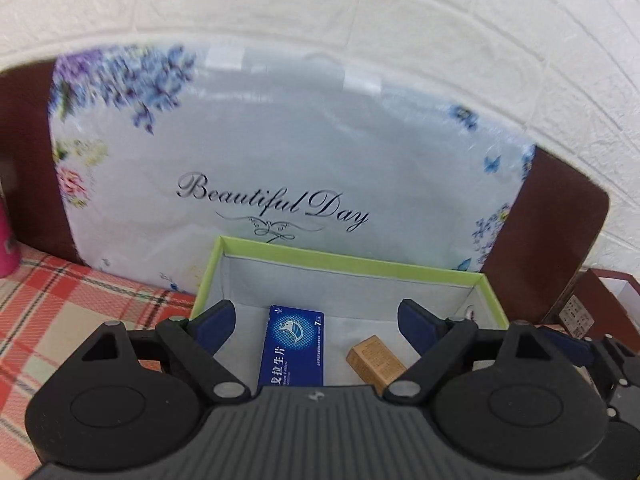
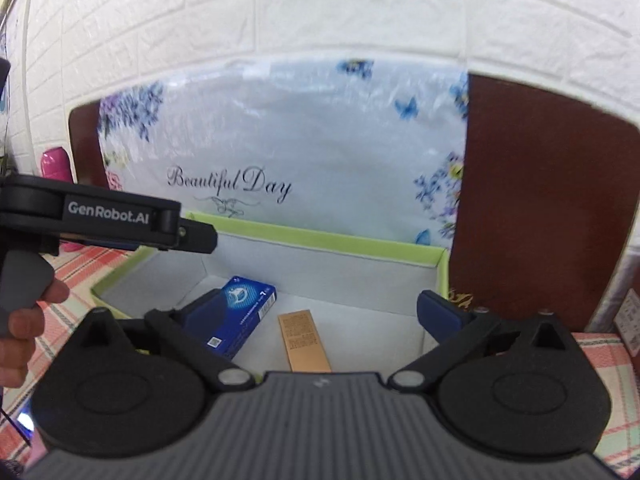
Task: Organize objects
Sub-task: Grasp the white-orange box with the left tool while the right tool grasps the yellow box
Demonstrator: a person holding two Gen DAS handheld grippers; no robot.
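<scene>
wall (image 1: 400, 8): white brick pattern
worktop (image 1: 60, 312): red plaid cloth
green box (image 1: 360, 266): open, holds blue carton (image 1: 294, 350) and tan carton (image 1: 374, 362), lying apart
left gripper (image 1: 316, 320): fingers apart, empty
right gripper (image 2: 316, 308): fingers apart, empty

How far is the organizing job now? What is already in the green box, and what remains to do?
Done: a blue box and a tan box lie side by side inside the green box. In hand: nothing; the left gripper and the right gripper both hover open above it. Left: unclear. A pink bottle stands on the plaid cloth outside the box, but whether it belongs inside cannot be told.
</scene>
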